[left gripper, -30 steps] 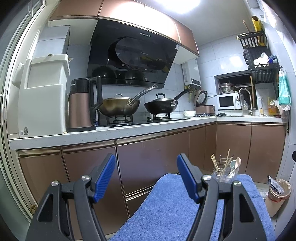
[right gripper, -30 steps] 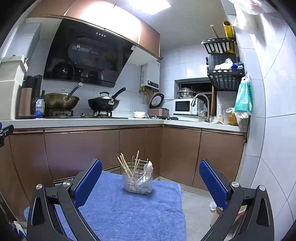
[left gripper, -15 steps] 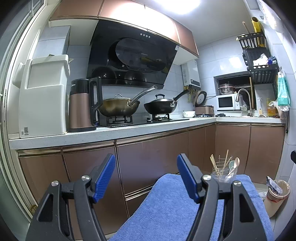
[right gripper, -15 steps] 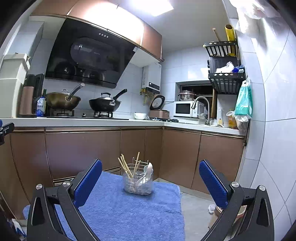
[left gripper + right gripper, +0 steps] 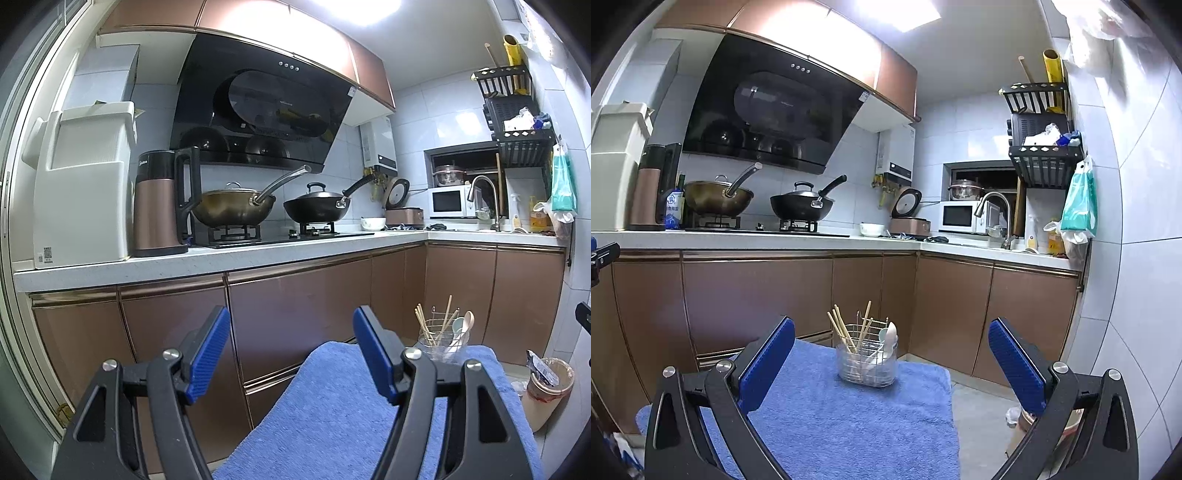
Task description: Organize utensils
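Nearest, the left gripper (image 5: pixel 291 349) and the right gripper (image 5: pixel 892 358) both hang with jaws wide apart and nothing between them. Below them lies a blue towel (image 5: pixel 831 417), bare of loose utensils as far as either view shows. At its far end stands a clear holder (image 5: pixel 867 363) with chopsticks (image 5: pixel 844 328) and spoons (image 5: pixel 889 338) upright inside (already sorted, it seems). Beyond are brown cabinets (image 5: pixel 757 295). I judge the task done or nearly so.
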A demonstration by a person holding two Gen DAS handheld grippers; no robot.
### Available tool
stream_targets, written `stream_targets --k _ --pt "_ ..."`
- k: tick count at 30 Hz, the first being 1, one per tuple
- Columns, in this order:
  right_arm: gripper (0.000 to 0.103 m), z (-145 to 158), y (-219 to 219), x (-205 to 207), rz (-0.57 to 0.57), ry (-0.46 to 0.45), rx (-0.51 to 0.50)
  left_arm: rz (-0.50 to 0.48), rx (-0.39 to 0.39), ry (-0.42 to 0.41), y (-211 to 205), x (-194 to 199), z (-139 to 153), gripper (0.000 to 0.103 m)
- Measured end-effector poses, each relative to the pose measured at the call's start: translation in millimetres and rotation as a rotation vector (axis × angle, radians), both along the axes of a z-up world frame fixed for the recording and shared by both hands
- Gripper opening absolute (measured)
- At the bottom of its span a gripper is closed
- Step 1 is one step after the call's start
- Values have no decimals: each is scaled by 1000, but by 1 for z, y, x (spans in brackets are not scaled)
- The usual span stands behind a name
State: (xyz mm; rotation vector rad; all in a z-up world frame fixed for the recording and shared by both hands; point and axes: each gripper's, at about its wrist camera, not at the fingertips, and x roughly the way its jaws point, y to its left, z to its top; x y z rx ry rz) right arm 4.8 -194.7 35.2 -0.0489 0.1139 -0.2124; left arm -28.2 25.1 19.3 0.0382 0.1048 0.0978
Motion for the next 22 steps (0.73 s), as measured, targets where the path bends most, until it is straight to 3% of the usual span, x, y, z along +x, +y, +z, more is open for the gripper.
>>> stream_targets --k 22 --pt "103 -5 1 3 -5 7 -2 -15 -5 17 0 2 -3 68"
